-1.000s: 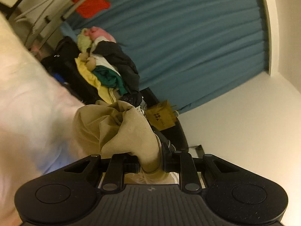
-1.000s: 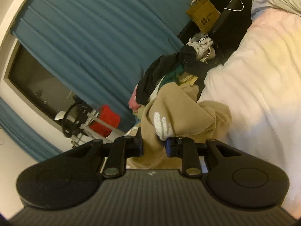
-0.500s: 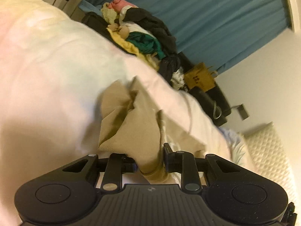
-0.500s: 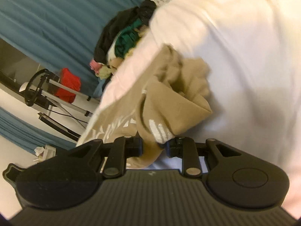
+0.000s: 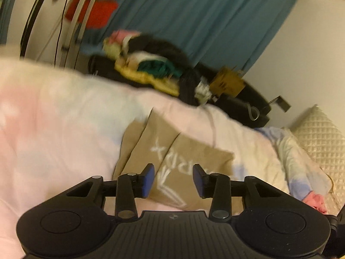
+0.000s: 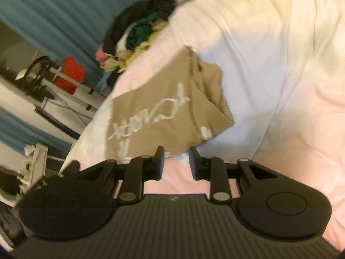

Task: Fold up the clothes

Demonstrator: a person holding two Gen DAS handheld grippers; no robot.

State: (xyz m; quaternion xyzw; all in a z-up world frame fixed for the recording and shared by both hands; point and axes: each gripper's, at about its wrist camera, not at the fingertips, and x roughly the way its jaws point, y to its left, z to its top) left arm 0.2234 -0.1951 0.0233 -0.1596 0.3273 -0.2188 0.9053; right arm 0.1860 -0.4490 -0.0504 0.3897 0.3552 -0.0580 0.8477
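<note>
A tan shirt (image 5: 172, 151) with white lettering lies spread on the pale pink and white bedcover (image 5: 54, 133). My left gripper (image 5: 173, 179) is open and empty, just above the shirt's near edge. In the right wrist view the same tan shirt (image 6: 163, 108) lies flat with one side bunched. My right gripper (image 6: 176, 164) is open and empty, just off the shirt's near edge, over the bedcover (image 6: 269, 64).
A heap of mixed clothes (image 5: 151, 64) sits on a dark chair beyond the bed, with a brown paper bag (image 5: 228, 82) beside it. Teal curtains (image 5: 194, 17) hang behind. A drying rack with a red garment (image 6: 69, 75) stands at the left. A quilted pillow (image 5: 319, 133) lies at the right.
Both grippers held the bunched tan shirt, lowered it to the bed and have opened. The shirt now lies spread flat and both grippers have drawn back a little.
</note>
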